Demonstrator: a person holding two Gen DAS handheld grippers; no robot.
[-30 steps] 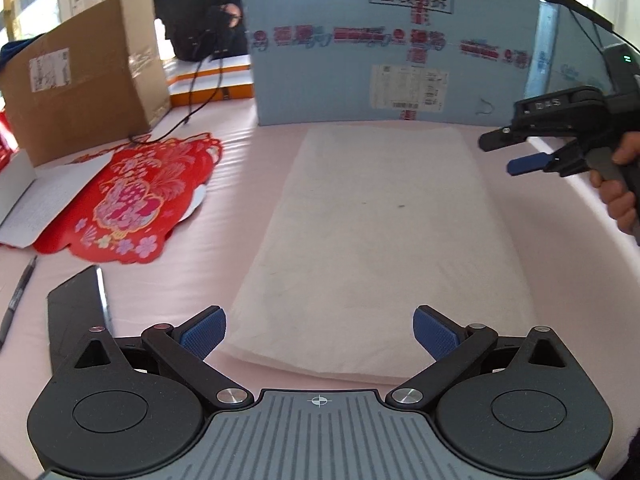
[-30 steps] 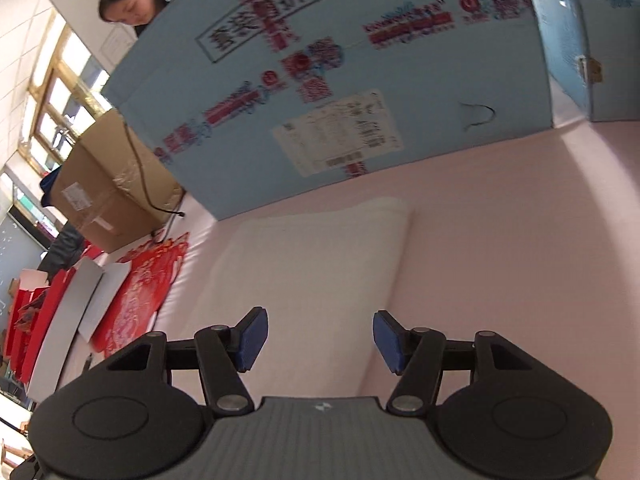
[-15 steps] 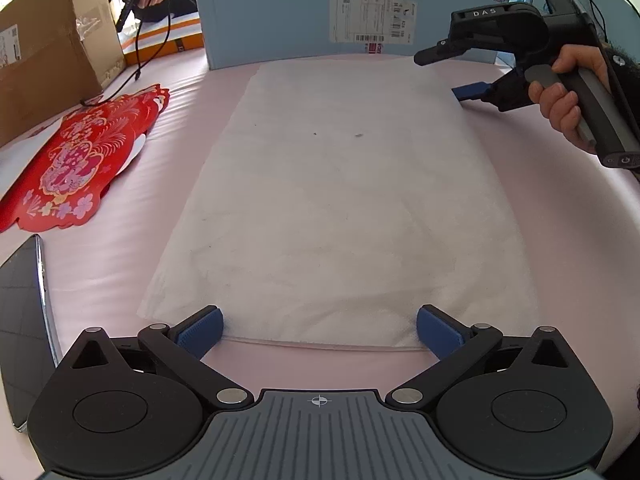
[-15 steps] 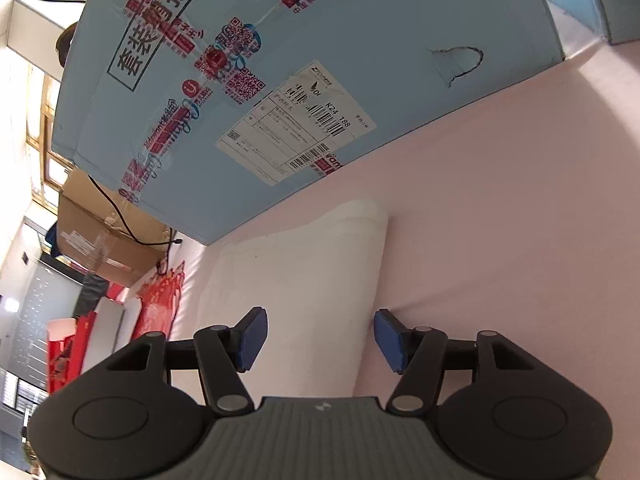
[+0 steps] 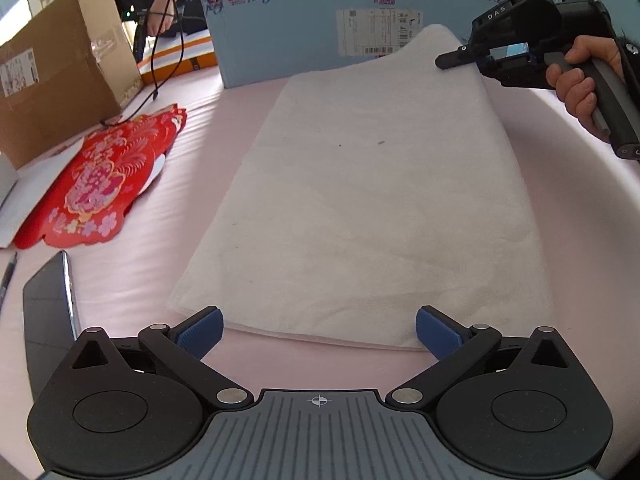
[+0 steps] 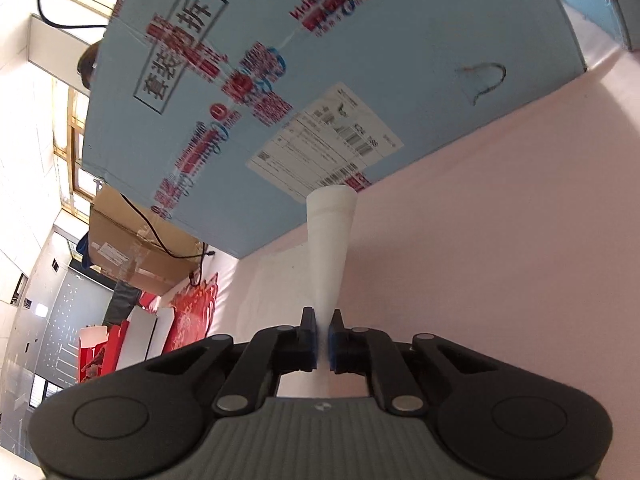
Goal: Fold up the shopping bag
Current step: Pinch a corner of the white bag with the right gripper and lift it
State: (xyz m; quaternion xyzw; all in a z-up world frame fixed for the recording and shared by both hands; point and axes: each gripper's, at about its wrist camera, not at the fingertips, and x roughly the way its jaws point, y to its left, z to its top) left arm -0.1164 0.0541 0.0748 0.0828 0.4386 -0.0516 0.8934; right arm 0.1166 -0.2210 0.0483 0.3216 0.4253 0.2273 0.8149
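Observation:
A white shopping bag (image 5: 360, 184) lies flat and lengthwise on the pink table (image 5: 580, 240). At its far right corner my right gripper (image 5: 444, 62), held by a hand, has its jaws closing on the fabric, and that corner stands raised off the table. In the right wrist view the blue pads of the right gripper (image 6: 322, 336) press a pinched fold of the bag (image 6: 330, 240), which runs forward as a narrow white ridge. My left gripper (image 5: 318, 330) is open at the bag's near edge, its pads apart on either side, touching nothing.
A large blue carton (image 5: 320, 8) stands right behind the bag's far end. A brown cardboard box (image 5: 60, 80), a red paper decoration (image 5: 108, 176), a dark phone (image 5: 48, 312) and a pen (image 5: 8, 276) lie to the left. A person (image 5: 160, 0) stands at the back.
The right gripper went from open over the bag's far right corner to shut on it, and that corner now stands lifted. The left gripper stays open at the near edge.

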